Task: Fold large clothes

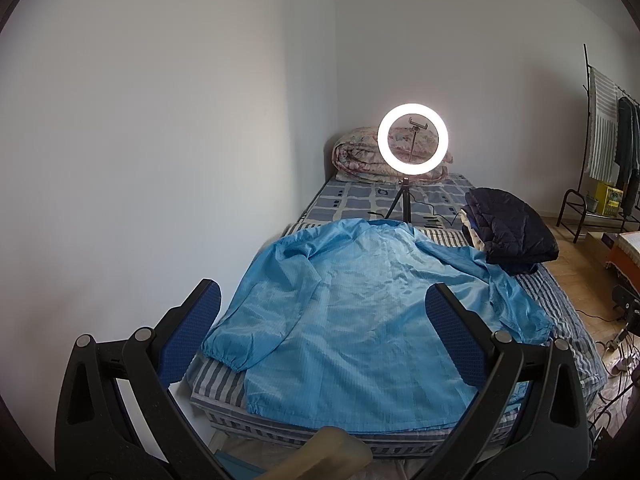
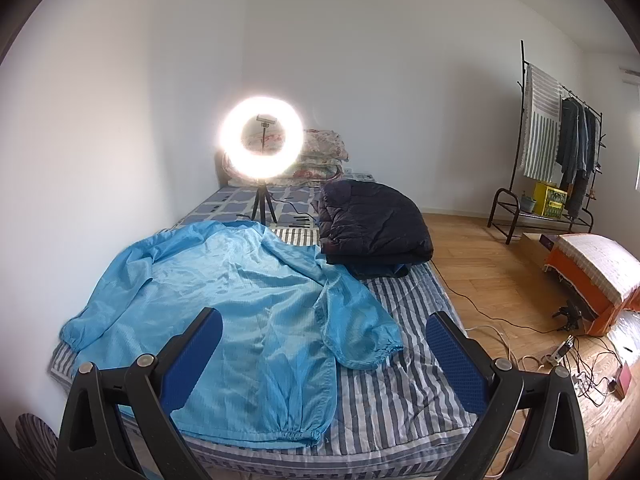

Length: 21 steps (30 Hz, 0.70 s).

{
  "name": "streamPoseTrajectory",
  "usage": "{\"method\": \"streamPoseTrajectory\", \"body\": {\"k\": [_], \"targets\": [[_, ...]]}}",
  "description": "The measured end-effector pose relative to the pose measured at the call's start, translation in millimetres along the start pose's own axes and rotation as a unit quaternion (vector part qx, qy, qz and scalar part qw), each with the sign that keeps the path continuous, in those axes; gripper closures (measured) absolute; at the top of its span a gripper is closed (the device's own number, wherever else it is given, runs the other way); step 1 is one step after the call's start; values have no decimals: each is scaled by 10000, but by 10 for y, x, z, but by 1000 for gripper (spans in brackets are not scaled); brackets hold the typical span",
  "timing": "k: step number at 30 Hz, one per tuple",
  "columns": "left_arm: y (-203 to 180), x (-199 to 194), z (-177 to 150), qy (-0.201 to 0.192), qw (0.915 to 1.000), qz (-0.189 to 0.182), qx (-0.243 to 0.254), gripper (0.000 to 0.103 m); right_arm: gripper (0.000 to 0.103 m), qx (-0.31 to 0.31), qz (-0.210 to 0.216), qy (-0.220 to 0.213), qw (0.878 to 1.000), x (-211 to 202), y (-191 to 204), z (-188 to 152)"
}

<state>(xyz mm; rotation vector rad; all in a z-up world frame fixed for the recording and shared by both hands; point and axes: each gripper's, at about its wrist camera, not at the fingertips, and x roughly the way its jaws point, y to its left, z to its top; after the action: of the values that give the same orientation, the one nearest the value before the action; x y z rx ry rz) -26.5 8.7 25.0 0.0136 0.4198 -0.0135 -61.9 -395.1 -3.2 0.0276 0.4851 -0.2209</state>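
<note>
A large light-blue jacket [image 1: 352, 312] lies spread flat, back up, on the striped bed [image 1: 560, 308], collar toward the far end and both sleeves out to the sides. It also shows in the right wrist view [image 2: 224, 304]. My left gripper [image 1: 322, 308] is open and empty, held above the jacket's near hem. My right gripper [image 2: 324, 328] is open and empty, held above the jacket's right sleeve cuff [image 2: 376, 350] and the bed [image 2: 404, 396].
A folded dark quilted jacket [image 2: 372, 224] sits on the bed's right side. A lit ring light on a tripod [image 2: 260, 140] stands mid-bed, a rolled floral quilt [image 2: 324, 152] behind it. Wall on the left. Clothes rack [image 2: 560, 148], orange stool [image 2: 592, 276] and floor cables [image 2: 576, 368] at right.
</note>
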Motion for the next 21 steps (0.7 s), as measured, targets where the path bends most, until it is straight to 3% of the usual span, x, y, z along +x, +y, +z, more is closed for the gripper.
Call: {"method": "streamPoseTrajectory", "body": {"k": [13,21], "targets": [[154,210,-81,118,9999,80,-72,0,0,-78,129,68,9999,112,173,44],[582,327,-436,242,9987,171,-409,0,0,-195,766,-45,9969,452,617,229]]}}
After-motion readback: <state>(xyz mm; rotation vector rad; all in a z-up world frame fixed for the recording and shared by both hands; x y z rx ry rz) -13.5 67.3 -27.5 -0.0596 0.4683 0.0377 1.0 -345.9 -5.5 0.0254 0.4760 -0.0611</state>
